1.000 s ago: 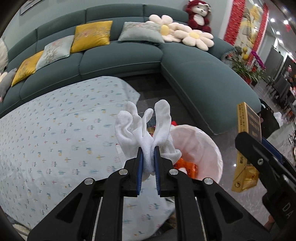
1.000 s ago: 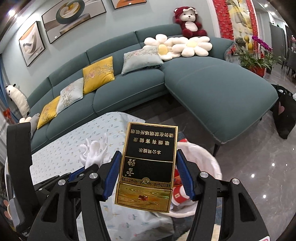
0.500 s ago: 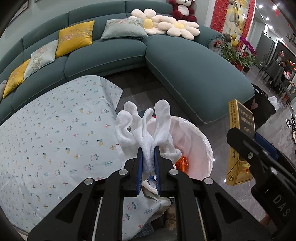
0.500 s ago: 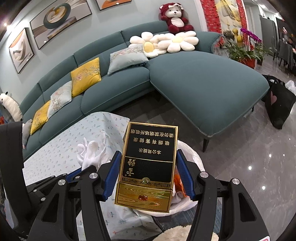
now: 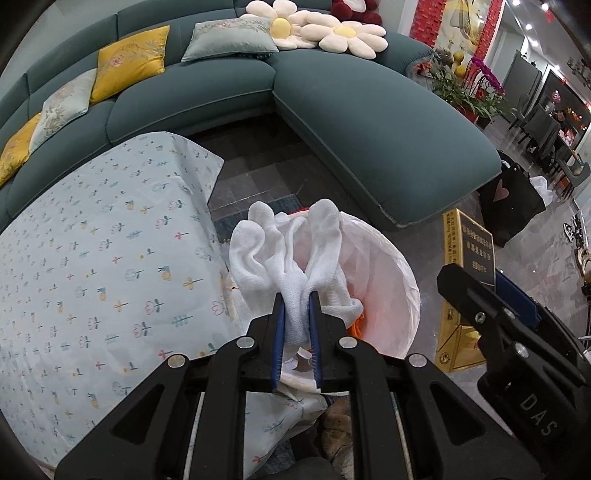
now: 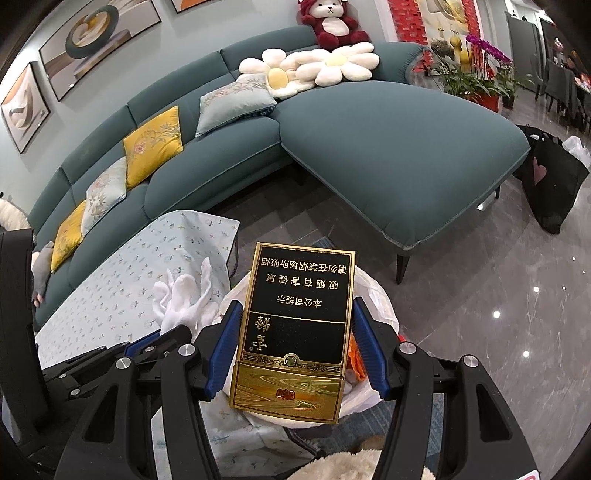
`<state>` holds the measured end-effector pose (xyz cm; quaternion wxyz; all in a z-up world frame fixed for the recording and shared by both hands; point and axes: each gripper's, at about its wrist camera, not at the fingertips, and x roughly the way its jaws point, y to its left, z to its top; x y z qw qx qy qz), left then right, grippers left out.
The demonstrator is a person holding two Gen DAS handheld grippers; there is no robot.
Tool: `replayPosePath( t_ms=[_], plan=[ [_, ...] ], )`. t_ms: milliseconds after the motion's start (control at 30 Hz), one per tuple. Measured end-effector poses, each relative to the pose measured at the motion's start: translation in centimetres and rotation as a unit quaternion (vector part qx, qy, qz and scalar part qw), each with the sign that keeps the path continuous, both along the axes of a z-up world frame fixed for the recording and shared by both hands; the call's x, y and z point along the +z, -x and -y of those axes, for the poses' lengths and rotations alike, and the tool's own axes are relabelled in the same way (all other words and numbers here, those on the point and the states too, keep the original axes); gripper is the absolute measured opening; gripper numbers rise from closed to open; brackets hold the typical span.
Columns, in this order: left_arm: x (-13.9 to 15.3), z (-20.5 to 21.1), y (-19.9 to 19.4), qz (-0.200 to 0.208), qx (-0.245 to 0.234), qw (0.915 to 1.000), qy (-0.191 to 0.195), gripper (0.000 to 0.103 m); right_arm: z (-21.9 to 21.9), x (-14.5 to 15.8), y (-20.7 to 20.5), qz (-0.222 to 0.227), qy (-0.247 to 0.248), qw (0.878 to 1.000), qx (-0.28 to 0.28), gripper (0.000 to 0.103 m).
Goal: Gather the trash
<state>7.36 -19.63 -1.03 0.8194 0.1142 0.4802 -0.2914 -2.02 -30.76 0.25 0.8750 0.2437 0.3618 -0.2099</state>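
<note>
One teal sectional sofa (image 6: pixel 388 147) across the back of the room, curved, with a chaise end toward the right. On it: two yellow cushions (image 6: pixel 153 146), two pale embroidered cushions (image 6: pixel 232 103) between and beside them, two white flower-shaped cushions (image 6: pixel 332 68) at the corner, and one red-and-white plush bear (image 6: pixel 330 22) on the backrest above those. Three framed pictures (image 6: pixel 99 44) on the wall behind.

One low table under a pale floral tablecloth (image 5: pixel 92 266), in front of the sofa. One bin lined with a white bag (image 5: pixel 388 288) just off the table's right corner, on the grey tiled floor; orange scraps (image 5: pixel 356 326) visible inside. One black shopping bag with a pink heart (image 6: pixel 550 177) beside the chaise end. Potted plants (image 6: pixel 476 79) with purple blooms at far right, count unclear.

One gold-and-black cigarette carton (image 6: pixel 295 328), upright and face-on, clamped by its two long edges between the blue pads (image 6: pixel 225 347) of the right gripper (image 6: pixel 295 347), jaws spread wide to the carton's width. Held above the bin's rim, over its right side.

One bunch of white cloth gloves (image 5: pixel 291 266), number within the bunch not countable, pinched at its base by the left gripper (image 5: pixel 297 332), jaws nearly closed with only the fabric between the blue pads (image 5: pixel 279 332). Glove fingers fanned upward, held over the bin's left rim, next to the table corner.

Two grippers side by side, apart, the carton to the right of the gloves.
</note>
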Motion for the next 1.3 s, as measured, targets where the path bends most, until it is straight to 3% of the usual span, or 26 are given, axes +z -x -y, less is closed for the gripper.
replayPosePath(
  t_ms=[100, 233, 433, 600, 933, 1300],
  plan=[
    [-0.2, 0.3, -0.1, -0.004, 0.000, 1.0000, 0.006, 0.017, 0.2, -0.2, -0.3, -0.001, -0.001, 1.000, -0.001, 0.058],
    [-0.2, 0.5, -0.6, 0.002, 0.014, 0.9999, 0.005, 0.031, 0.4, -0.4, -0.5, -0.001, -0.004, 1.000, -0.002, 0.058],
    [-0.1, 0.0, -1.4, 0.000, 0.032, 0.9995, 0.007, 0.043, 0.5, -0.6, -1.0, -0.001, 0.001, 1.000, 0.004, 0.058],
    [-0.1, -0.7, -1.6, 0.003, 0.042, 0.9991, 0.006, 0.045, 0.3, -0.5, -1.5, 0.000, 0.003, 1.000, 0.011, 0.058],
    [0.0, -2.3, -2.0, 0.009, 0.061, 0.9981, 0.001, 0.058, -0.1, 0.1, -2.4, -0.004, 0.008, 1.000, 0.017, 0.059],
    [0.8, -3.8, -1.8, 0.019, 0.074, 0.9971, 0.004, 0.059, -1.2, 1.1, -2.0, -0.008, 0.027, 0.999, 0.021, 0.067]
  ],
)
